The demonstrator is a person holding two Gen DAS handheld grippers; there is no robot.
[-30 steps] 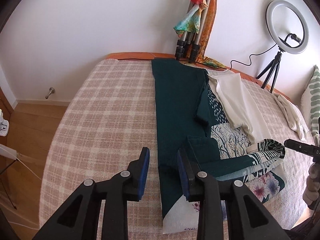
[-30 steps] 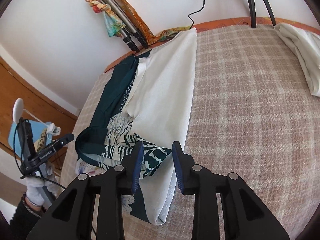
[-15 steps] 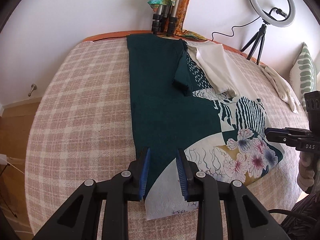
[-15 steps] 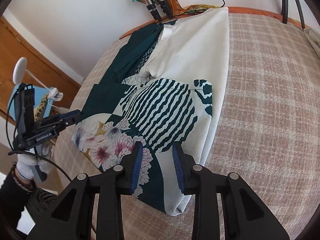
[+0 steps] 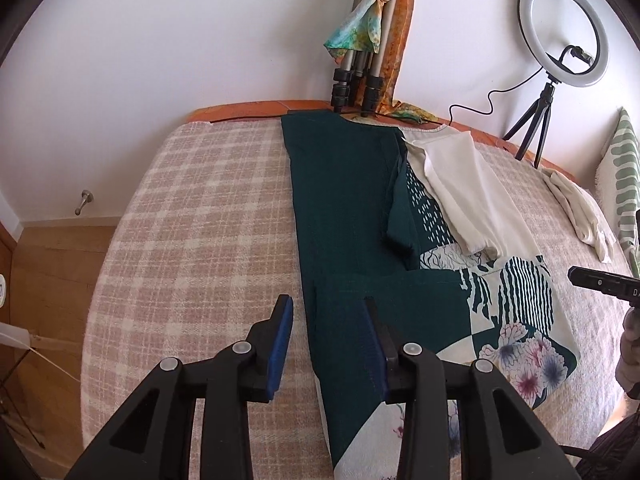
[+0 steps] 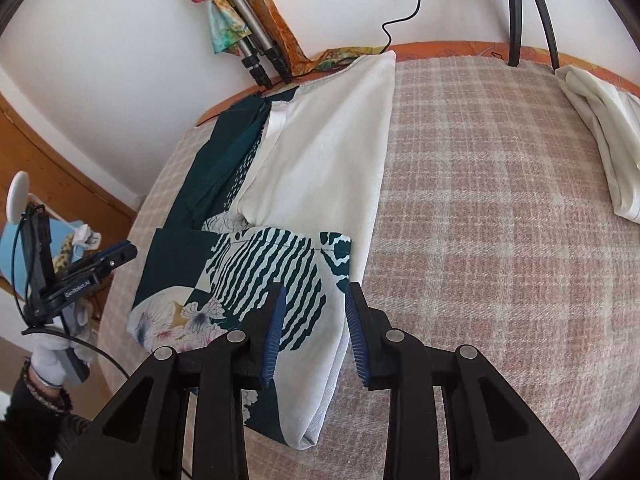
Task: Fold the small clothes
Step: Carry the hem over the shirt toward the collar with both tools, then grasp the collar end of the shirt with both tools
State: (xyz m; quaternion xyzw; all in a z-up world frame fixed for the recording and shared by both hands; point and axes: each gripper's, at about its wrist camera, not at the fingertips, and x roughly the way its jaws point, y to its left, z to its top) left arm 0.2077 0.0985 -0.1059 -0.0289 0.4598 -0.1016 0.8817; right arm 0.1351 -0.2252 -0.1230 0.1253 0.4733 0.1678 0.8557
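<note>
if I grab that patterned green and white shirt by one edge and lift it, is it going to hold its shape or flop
Likely floppy: the patterned shirt lies flat, its sleeves folded inward in soft creases, so a lifted edge would probably droop. It looks thin and probably light. The checked blanket beneath looks textured, so dragging may bunch the folds. Both hand-held grippers, left and right, are open above it.

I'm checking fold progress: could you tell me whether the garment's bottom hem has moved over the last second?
Yes. The patterned garment was folded from near the tongs up toward the ring light; its hem now lies mid-bed.
</note>
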